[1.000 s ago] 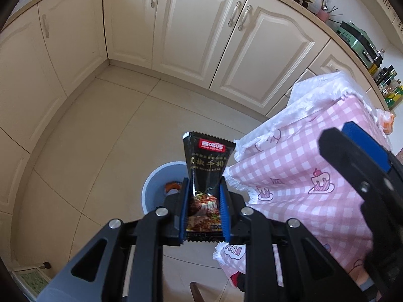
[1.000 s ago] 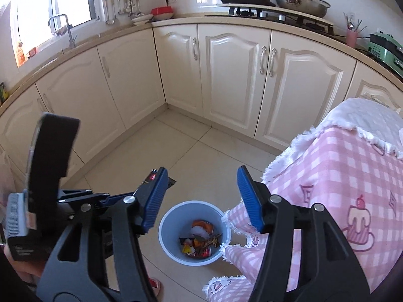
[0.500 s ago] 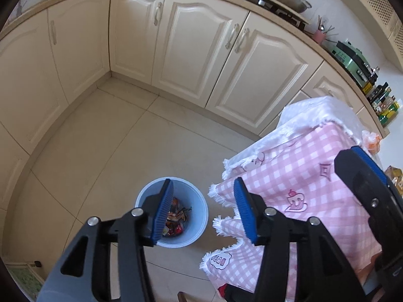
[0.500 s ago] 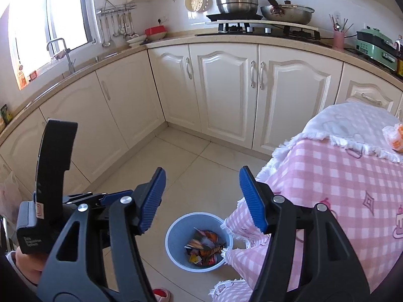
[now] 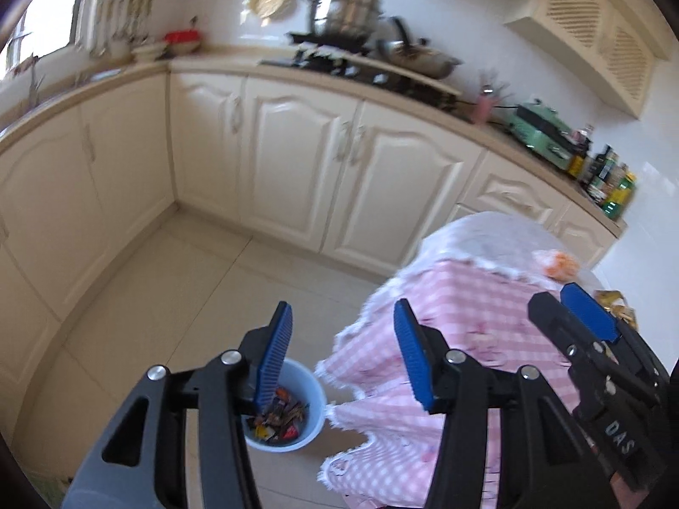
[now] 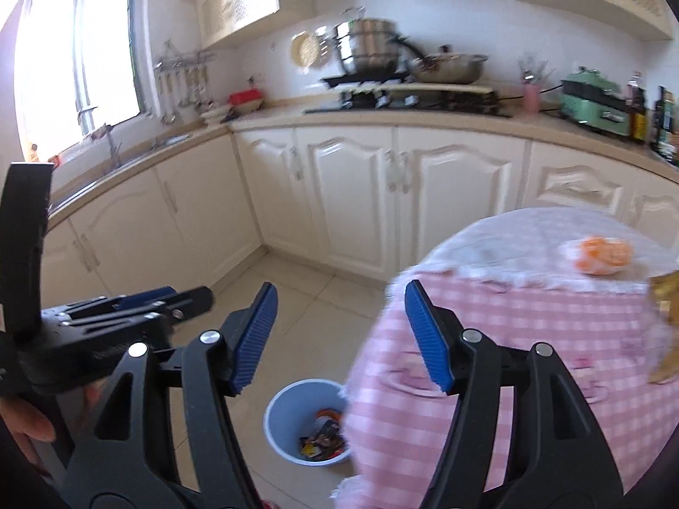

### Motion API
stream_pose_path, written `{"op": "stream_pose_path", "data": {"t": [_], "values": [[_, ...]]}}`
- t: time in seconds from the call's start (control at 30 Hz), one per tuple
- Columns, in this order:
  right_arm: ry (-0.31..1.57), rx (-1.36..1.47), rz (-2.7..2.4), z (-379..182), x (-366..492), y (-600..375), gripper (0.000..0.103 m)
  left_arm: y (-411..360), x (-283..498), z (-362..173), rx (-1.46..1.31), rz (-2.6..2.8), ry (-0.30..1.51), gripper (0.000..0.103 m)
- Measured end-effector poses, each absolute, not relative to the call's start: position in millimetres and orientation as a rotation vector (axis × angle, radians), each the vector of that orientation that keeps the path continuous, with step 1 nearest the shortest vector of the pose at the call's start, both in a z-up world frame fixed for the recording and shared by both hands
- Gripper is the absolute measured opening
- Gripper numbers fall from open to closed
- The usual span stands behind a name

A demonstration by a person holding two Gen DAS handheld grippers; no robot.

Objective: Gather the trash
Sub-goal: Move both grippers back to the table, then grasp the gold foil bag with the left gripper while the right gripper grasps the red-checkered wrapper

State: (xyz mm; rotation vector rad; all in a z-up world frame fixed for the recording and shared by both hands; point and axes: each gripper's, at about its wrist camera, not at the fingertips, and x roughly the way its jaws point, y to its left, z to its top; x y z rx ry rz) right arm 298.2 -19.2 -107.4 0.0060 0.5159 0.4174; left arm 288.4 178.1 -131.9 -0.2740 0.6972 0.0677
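Although the kitchen is blurred in both wrist views, the state of the job can be read fairly well. The tabletop (image 6: 509, 309), draped in a pink checked cloth with a white lace cover, fills the 4 o'clock part of the right wrist view, and trash is left on it: an orange-and-white crumpled scrap (image 6: 602, 254) near its far edge at about 3 o'clock, and a yellowish wrapper (image 6: 666, 297) just beside it at the frame edge, only partly in view. On the tiled floor (image 5: 178, 297), close against the hanging cloth, stands the pale blue bin (image 5: 314, 424) at about 6 o'clock in the left wrist view; it holds a heap of dark, red and orange wrappers (image 5: 280, 415), so part of the collecting looks done. The left tool (image 5: 343, 352) is released, its blue pads apart with nothing between them, above the bin. The right tool (image 6: 340, 333) is likewise released and empty, its jaws parted. By this reading, what remains is at least the two pieces on the tabletop, which neither tool has reached.
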Motion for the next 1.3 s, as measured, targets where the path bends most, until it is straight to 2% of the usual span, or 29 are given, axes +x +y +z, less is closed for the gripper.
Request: {"op": "stream_pose_path", "data": {"t": [0.3,0.57,0.8,1.03,1.07,1.1,1.13,1.3], "values": [[0.445,0.084,0.142,-85.1,283.3,-182.7,0.071,67.4,308.3,-111.7,-0.183,-0.099,0.699,0.053],[0.461,0.152,-0.076,-104.0,277.8,-310.2,0.071,-66.7,345.9,-124.7,-0.113,-0.338,0.782,0.056],[0.505,0.181,-0.175,-124.5,281.9,-383.4,0.071,-175.1,370.8,-147.8,-0.053,-0.492,0.848,0.056],[0.62,0.177,-0.189,-151.4,311.7,-421.9,0.071,-218.0,397.2,-166.0,-0.017,-0.495,0.89,0.056],[0.638,0.171,-0.178,-156.0,317.3,-422.9,0.071,-218.9,400.4,-167.0,-0.02,-0.492,0.894,0.052],[0.649,0.166,-0.171,-158.7,320.8,-423.3,0.071,-218.8,403.7,-169.8,-0.027,-0.495,0.896,0.033],[0.67,0.155,-0.161,-163.4,328.2,-422.7,0.071,-219.5,406.1,-172.3,-0.026,-0.508,0.907,0.02],[0.765,0.119,-0.128,-177.9,360.7,-418.6,0.071,-220.2,410.2,-175.8,0.0,-0.508,0.896,0.01]]}}
